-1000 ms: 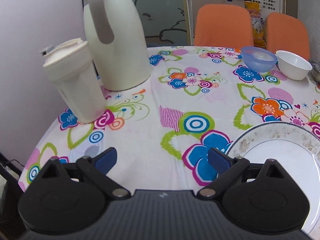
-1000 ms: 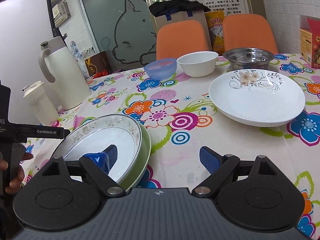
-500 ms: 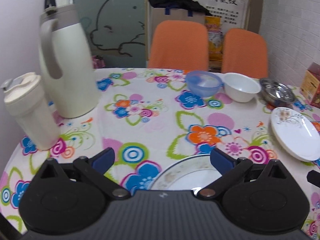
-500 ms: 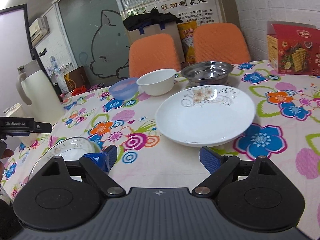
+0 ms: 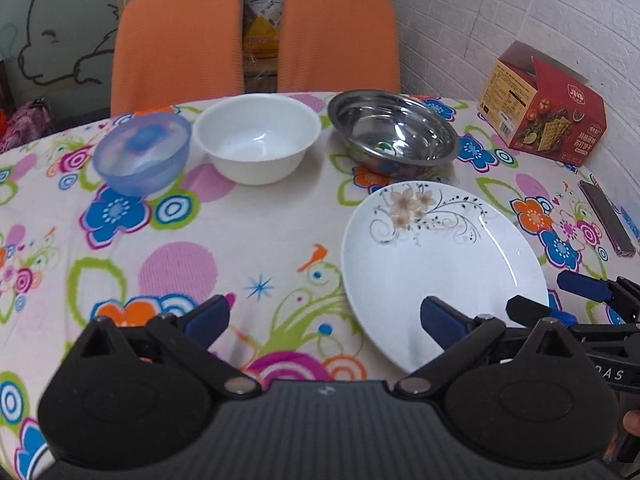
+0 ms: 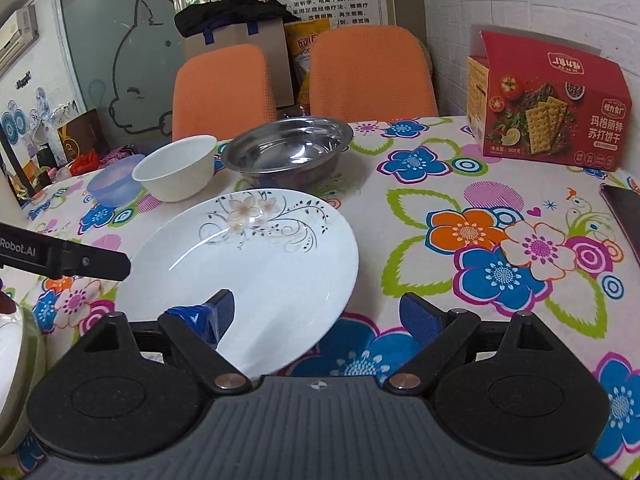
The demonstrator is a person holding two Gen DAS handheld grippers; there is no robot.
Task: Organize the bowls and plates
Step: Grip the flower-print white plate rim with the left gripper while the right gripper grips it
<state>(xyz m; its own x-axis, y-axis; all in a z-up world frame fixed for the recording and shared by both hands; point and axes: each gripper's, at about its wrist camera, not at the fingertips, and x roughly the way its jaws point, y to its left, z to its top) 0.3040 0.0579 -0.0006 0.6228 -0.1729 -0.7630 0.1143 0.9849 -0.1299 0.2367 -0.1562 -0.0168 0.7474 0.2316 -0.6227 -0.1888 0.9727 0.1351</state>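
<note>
Both cameras have swung right since a second ago: the thermos and cup are gone from the left view, and the floral plate point(image 6: 256, 264) now sits right in front of both sets of tongs.

The left tongs point(image 5: 320, 320) are wide open and empty, with the right-hand pad hovering over the plate's near rim. The right tongs point(image 6: 316, 314) are also spread wide with nothing held; one pad is over the plate's near rim and the other is out over the tablecloth point(image 6: 460, 240).

The plate lies flat on the worktop toward the near right side, just in front of the steel bowl point(image 5: 394, 132). I'd guess the step in hand is picking it up to stack on the other plates. To do it well, I'd slide one pad under the rim and one on top, squeeze firmly, and lift level, since glazed china is slippery and a one-edge pinch will want to tip.

Count: three bowls in a row along the far edge, the blue plastic bowl point(image 5: 142, 152), the white bowl point(image 5: 258, 138) and the steel one. One floral plate, plus a plate stack point(image 6: 16, 360) at the near left edge; two layers show, white on green.
</note>
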